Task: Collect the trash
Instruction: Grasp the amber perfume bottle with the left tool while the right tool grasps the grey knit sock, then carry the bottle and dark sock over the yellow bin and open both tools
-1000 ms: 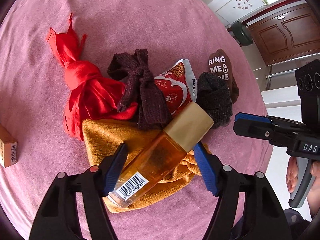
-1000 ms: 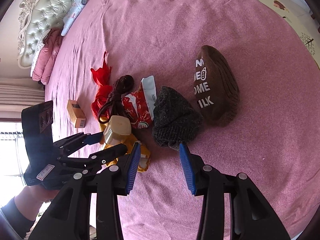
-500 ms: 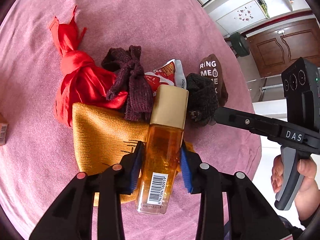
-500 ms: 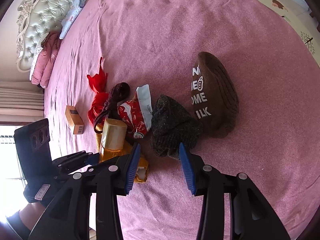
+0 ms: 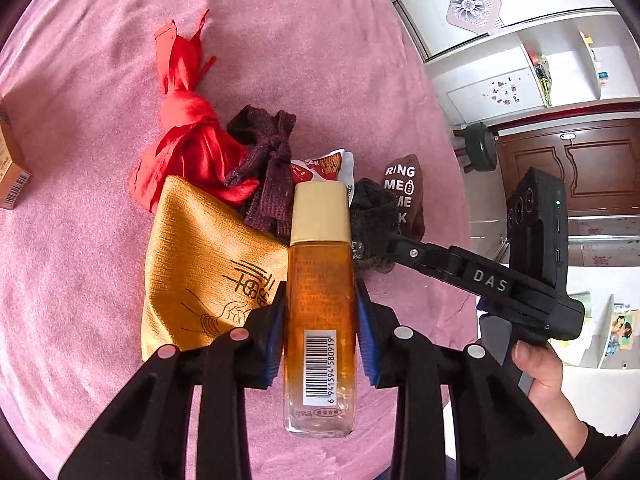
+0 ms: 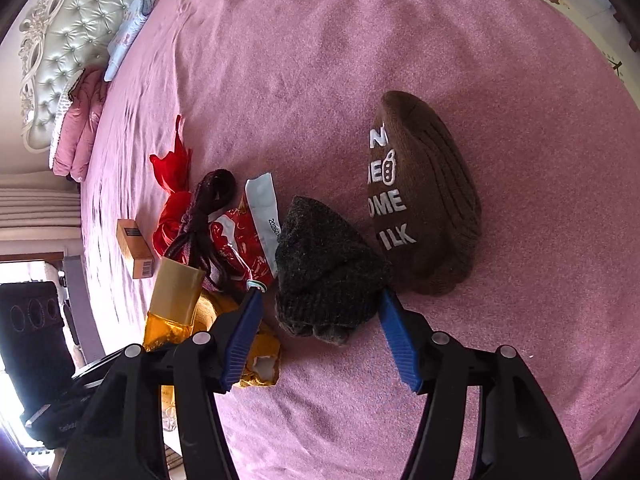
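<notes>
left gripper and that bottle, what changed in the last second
The left gripper closed on the amber bottle: a second ago its jaws stood wide around it as it lay slanted on the yellow cloth; now the pads clamp its sides and it lines up with the fingers. The right gripper kept its jaws open by the dark sock. The cloths, wrapper and box lie as before.

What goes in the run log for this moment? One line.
left gripper: shut on amber bottle | right gripper: open above dark sock | bed
</notes>
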